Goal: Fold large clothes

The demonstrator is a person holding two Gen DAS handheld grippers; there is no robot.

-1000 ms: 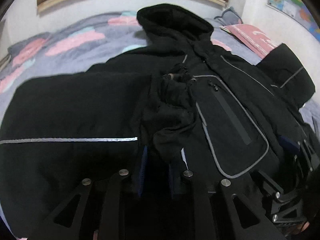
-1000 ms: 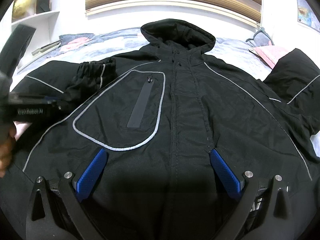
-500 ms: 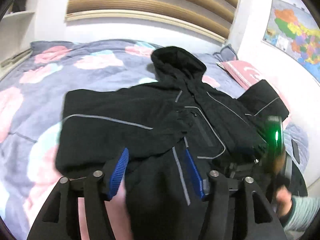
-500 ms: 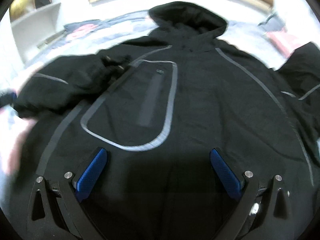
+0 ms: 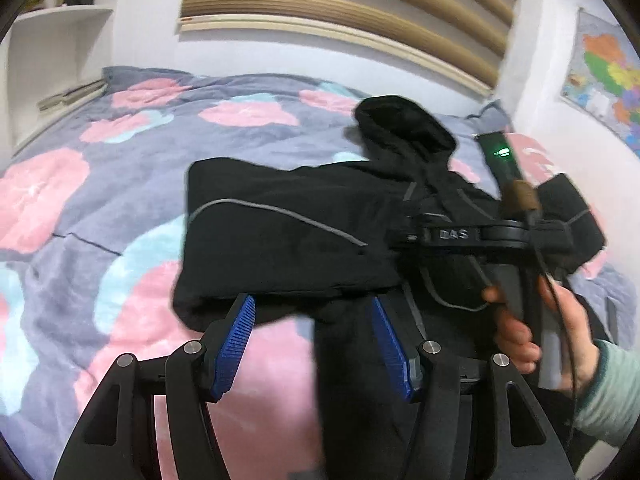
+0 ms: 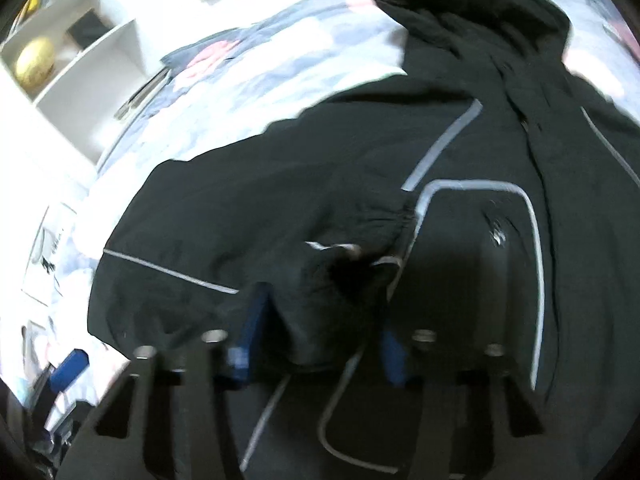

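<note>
Behind everything runs a white wall with a slatted wooden headboard [image 5: 344, 8] across the top of the left wrist frame, above a bed covered by a grey quilt [image 5: 120, 184] with pink and teal blotches. On it lies the black hooded jacket [image 5: 280, 240], centre to right of that frame, its hood [image 5: 404, 128] toward the headboard and one sleeve [image 6: 224, 236] folded across the chest. The left gripper [image 5: 312, 344] hangs above the near edge of the quilt and jacket hem, blue pads wide apart with nothing between them. At right of that frame the person's right hand [image 5: 520, 328] wraps the handle of the other tool, which reaches leftward over the jacket's chest. In the right wrist view, the right gripper [image 6: 320, 344] sits low against the sleeve cuff, with bunched black fabric between its blue pads; the picture is blurred, so I cannot tell whether the jaws have closed on it. A second ago the left jaws held that cuff; since then they have let go and pulled back, while the right gripper, then spread wide over the chest, has narrowed and shifted toward the sleeve.
</note>
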